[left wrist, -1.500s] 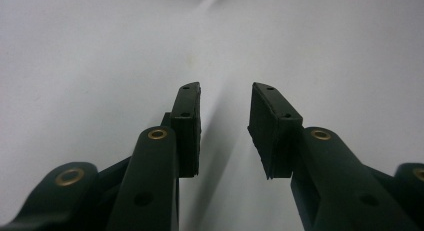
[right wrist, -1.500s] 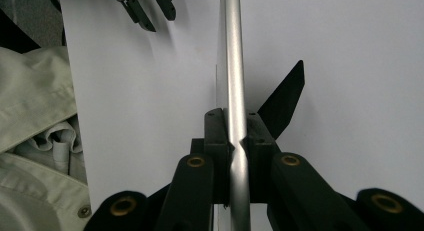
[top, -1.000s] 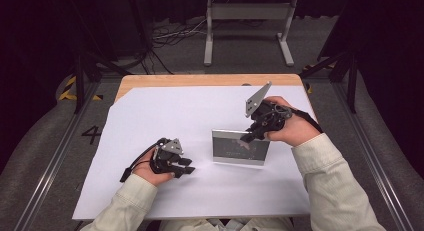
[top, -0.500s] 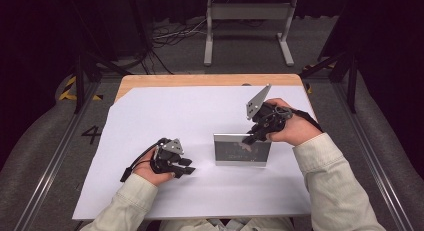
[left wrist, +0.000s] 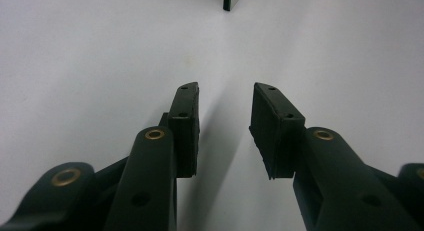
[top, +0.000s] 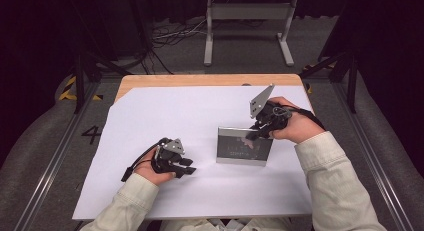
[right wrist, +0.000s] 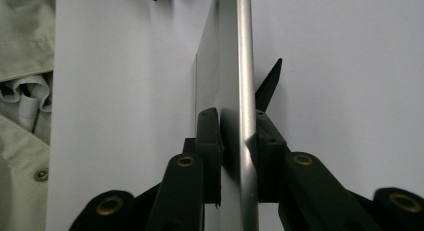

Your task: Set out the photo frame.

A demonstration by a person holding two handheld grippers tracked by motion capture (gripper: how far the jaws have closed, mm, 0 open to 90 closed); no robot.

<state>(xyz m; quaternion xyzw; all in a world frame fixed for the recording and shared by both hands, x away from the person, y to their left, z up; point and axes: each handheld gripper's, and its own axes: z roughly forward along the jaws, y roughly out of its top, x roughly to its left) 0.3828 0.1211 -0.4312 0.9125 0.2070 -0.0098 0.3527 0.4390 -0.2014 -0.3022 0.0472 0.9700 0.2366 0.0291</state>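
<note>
A silver-edged picture frame [top: 244,147] with dark glass stands upright on the white sheet [top: 175,116], right of the middle. My right gripper [top: 252,133] is shut on its top edge near the right corner. In the right gripper view the pads clamp the frame's metal rim [right wrist: 239,51] from both sides, and a black back prop [right wrist: 268,83] sticks out to the right. My left gripper [top: 188,166] rests on the sheet to the frame's left, open, with nothing between its jaws [left wrist: 225,98]. A corner of the frame [left wrist: 227,0] shows far ahead of it.
The white sheet covers most of a wooden table [top: 200,80]. A metal stand [top: 247,21] and cables lie on the floor beyond the far edge. Sleeves [top: 330,191] come in from the near edge.
My right gripper and the frame have shifted slightly to the right. The left gripper has stayed where it was.
</note>
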